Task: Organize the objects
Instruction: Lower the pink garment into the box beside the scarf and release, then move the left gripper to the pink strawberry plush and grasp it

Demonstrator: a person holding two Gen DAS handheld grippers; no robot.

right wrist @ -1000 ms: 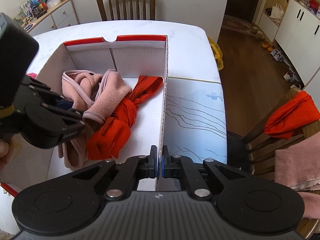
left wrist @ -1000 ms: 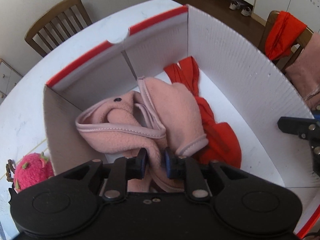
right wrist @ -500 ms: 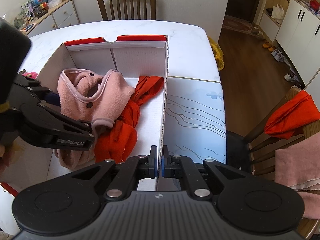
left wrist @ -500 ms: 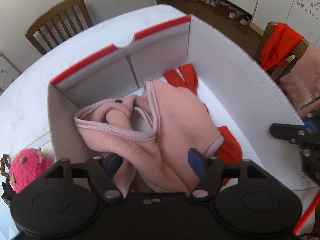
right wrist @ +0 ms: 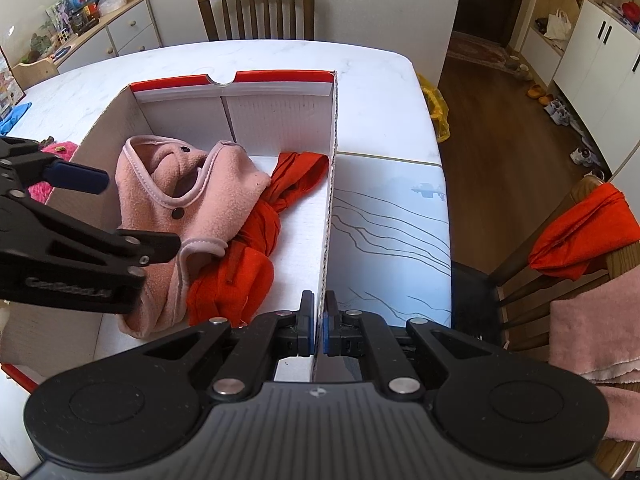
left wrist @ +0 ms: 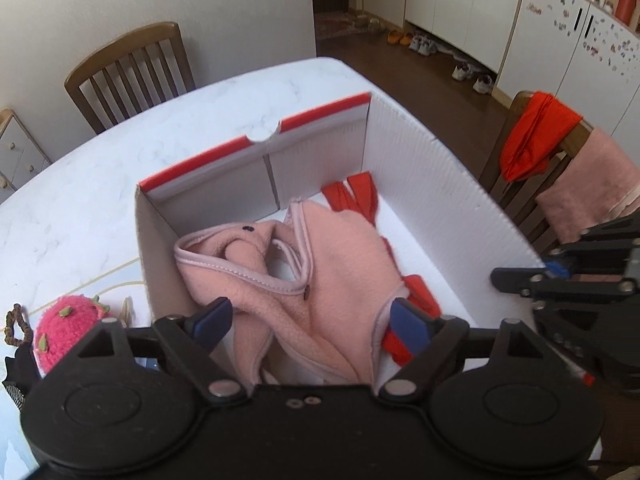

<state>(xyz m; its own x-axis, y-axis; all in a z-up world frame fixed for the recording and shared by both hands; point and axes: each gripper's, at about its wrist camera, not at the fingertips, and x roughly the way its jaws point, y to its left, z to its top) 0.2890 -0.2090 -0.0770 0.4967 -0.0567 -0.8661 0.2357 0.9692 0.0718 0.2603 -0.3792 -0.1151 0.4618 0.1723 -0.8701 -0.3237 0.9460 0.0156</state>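
A white cardboard box (right wrist: 328,208) with a red-edged far flap sits on a pale marble worktop (right wrist: 384,112). Two black hand-held claws work over it.

The left claw (left wrist: 308,322) hangs above the near end of the box, tilted down into it. Its jaws are opening wide, and the blue pads (left wrist: 408,324) stand apart on either side of a pink fleece (left wrist: 328,276) without pressing it. The fleece lies loose just below and ahead of this claw, resting on the box floor. Under its right edge, and stretching away toward the far right corner, lies a knotted red cloth (right wrist: 256,248).

The right claw (right wrist: 319,328) is clamped shut on the thin right wall of the box, at the near end of that wall, and seems to be steadying the box.

Outside the box, to the left of the left claw, a fuzzy pink toy (left wrist: 60,332) with green flecks sits on the worktop. Off to the right of the right claw, beyond the worktop edge, a chair (right wrist: 532,264) carries another red cloth and a pink one.

Judged from this, the step in hand is the release: the fleece has been set in the box and the left claw is letting go. The next move probably calls for lifting that claw clear of the box walls without snagging the fleece, then going for another loose item, perhaps the toy to its left, while the right claw holds the wall.
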